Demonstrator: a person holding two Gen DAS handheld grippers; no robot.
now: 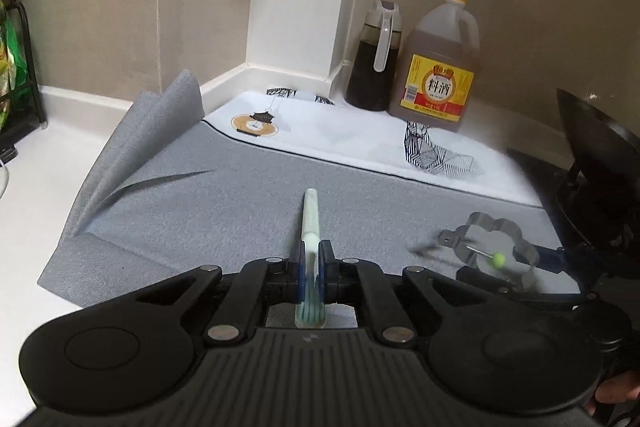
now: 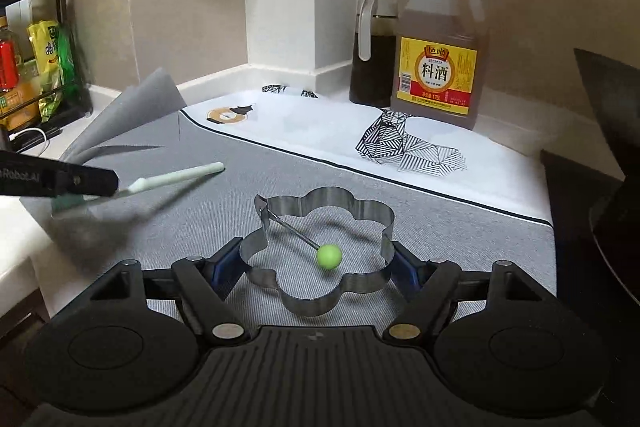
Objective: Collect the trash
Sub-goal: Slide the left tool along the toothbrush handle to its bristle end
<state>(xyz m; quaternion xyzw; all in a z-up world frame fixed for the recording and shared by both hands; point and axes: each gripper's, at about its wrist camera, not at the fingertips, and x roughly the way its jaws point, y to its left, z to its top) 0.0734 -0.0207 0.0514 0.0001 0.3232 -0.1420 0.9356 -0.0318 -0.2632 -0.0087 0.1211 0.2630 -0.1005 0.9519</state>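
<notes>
Over the grey mat on the counter, the left gripper is clamped on a pale green toothbrush, bristle end back toward the camera, handle pointing to twelve o'clock. At about three o'clock from it, the right gripper has its fingers pressed against both sides of a flower-shaped metal egg ring, whose green knob sits inside the ring. Toward one o'clock, against the wall, a cooking wine jug stands just beside a dark oil dispenser.
</notes>
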